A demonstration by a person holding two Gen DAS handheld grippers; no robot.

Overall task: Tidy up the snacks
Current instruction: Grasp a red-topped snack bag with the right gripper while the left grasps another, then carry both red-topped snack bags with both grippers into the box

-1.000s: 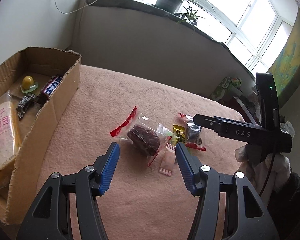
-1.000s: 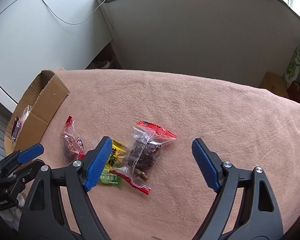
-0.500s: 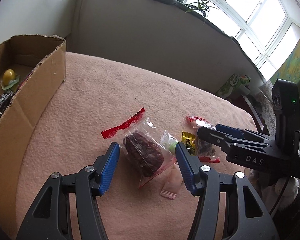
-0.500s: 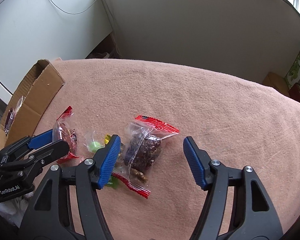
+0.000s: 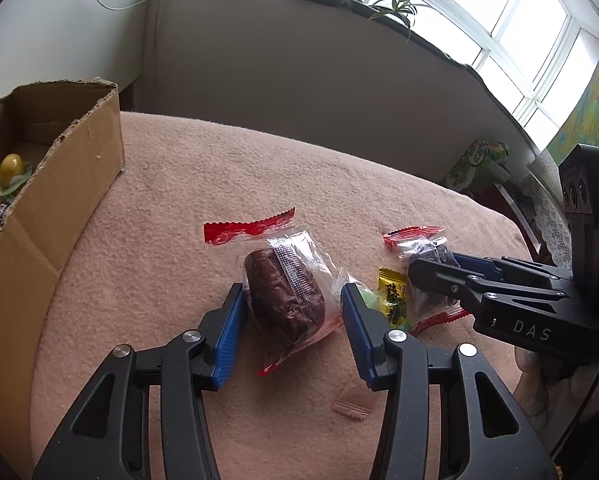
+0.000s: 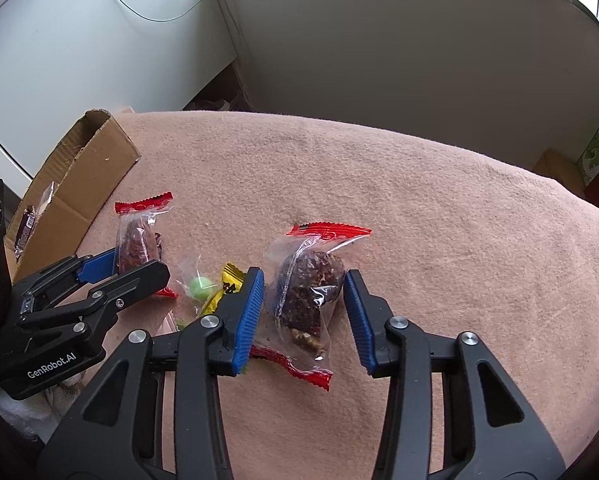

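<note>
On the pink blanket (image 5: pixel 203 184) lies a clear packet with a dark brown cake (image 5: pixel 283 292) and red ends. My left gripper (image 5: pixel 291 294) straddles it, jaws closing. The left pad is against the cake and film shows beside the right pad. A second clear packet of dark nut clusters (image 6: pixel 307 292) lies between the blue pads of my right gripper (image 6: pixel 304 278). Its jaws are closing, with a slim gap at the right pad. The right gripper (image 5: pixel 431 264) shows at the right edge of the left wrist view. The left gripper (image 6: pixel 139 266) shows at the left of the right wrist view.
A cardboard box (image 5: pixel 59 184) stands at the left with a yellow candy (image 5: pixel 11 166) and other snacks inside. Between the two packets lie a yellow wrapper (image 5: pixel 393 296) and a green candy (image 6: pixel 200 286). A small pink sachet (image 5: pixel 351 400) lies near my left gripper.
My left gripper came forward and down over the cake packet, and its jaws narrowed. The right gripper stayed in place while its jaws drew in around the nut packet.
</note>
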